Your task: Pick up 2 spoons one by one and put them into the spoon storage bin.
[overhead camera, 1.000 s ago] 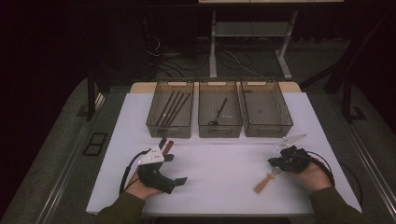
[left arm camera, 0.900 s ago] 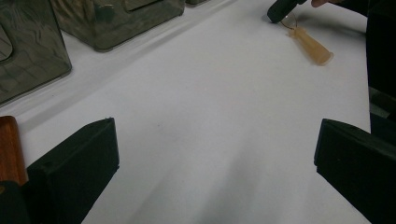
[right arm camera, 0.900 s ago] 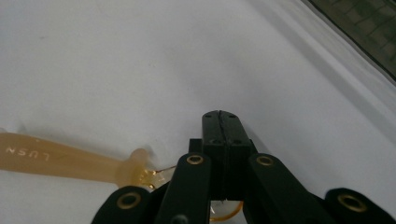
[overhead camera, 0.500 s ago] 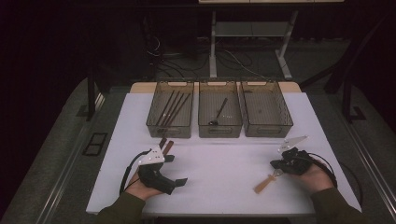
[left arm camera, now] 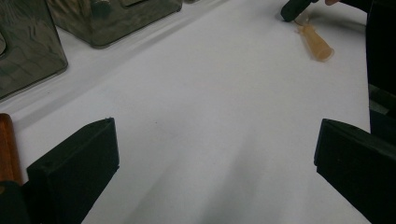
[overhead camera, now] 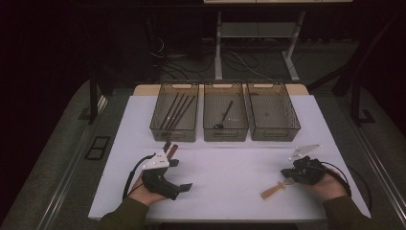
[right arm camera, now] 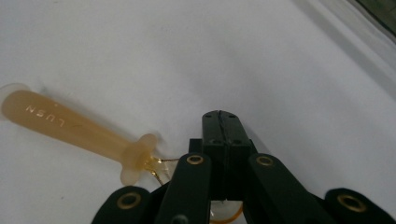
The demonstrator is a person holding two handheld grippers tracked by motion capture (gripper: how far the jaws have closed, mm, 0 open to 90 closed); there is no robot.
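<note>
An amber translucent-handled utensil (overhead camera: 272, 191) lies on the white table (overhead camera: 230, 167) near the front right. My right gripper (overhead camera: 286, 173) is down at its thin metal end with the jaws pressed together. In the right gripper view the handle (right arm camera: 70, 123) stretches left and the metal end slips under my right gripper (right arm camera: 219, 114); whether it is pinched I cannot tell. My left gripper (overhead camera: 178, 175) rests at the front left, open wide and pointing right. In its own view my left gripper (left arm camera: 215, 126) holds nothing, and a brown wooden handle (left arm camera: 7, 149) lies beside one jaw.
Three smoky translucent trays stand in a row at the back: the left tray (overhead camera: 158, 128) holds several dark sticks, the middle tray (overhead camera: 225, 136) a dark spoon, and nothing can be made out in the right tray (overhead camera: 287, 129). Brown handles (overhead camera: 170, 149) lie by the left gripper.
My right gripper has shifted slightly toward the table's near edge over the utensil's end. The left hand has stayed put.
</note>
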